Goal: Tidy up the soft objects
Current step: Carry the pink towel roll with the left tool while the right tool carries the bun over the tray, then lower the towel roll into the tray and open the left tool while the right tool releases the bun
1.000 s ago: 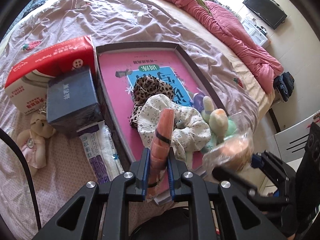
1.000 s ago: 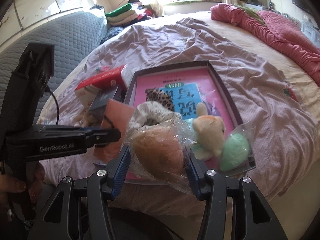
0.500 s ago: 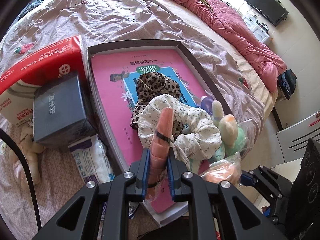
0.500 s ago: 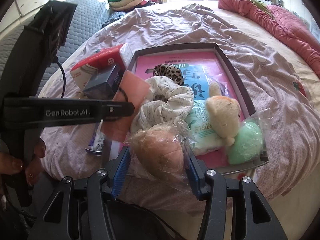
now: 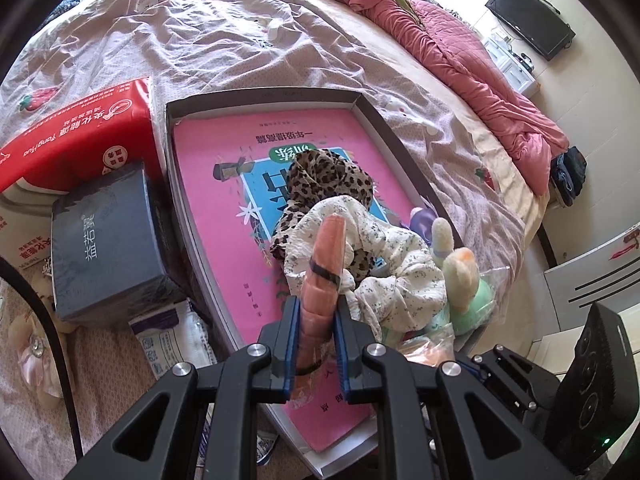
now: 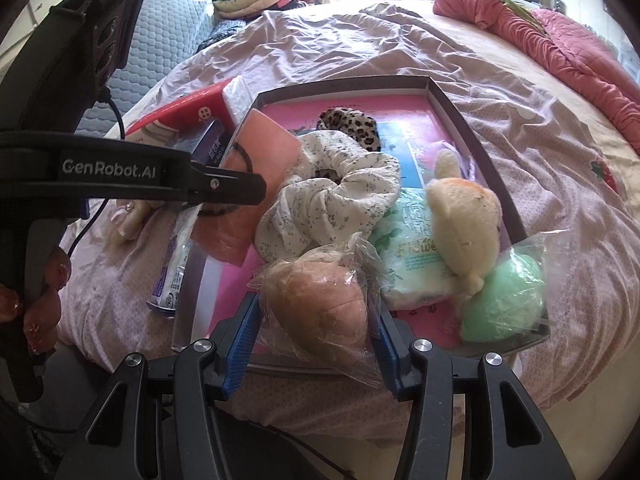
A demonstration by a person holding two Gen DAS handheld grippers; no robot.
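My left gripper (image 5: 314,320) is shut on a flat orange sponge (image 5: 325,264) with a black band round it, held on edge over the near left part of a grey tray (image 5: 260,94) lined with a pink book. My right gripper (image 6: 316,324) is shut on an orange puff in a clear bag (image 6: 316,300), low over the tray's near edge. In the tray lie a leopard scrunchie (image 5: 320,180), a white floral scrunchie (image 5: 384,264), a cream plush toy (image 6: 464,220), a green puff in a bag (image 6: 504,300) and a tissue pack (image 6: 412,268).
Left of the tray on the bed are a red tissue box (image 5: 76,128), a dark blue box (image 5: 104,240), a small wipes pack (image 5: 168,340) and a little bear toy (image 5: 28,352). A pink quilt (image 5: 460,48) is bunched at the bed's far right. A person's hand (image 6: 40,300) grips the left handle.
Both grippers have sunk and come closer to the tray with their loads. The bagged orange puff now hangs just above the tray's near edge.
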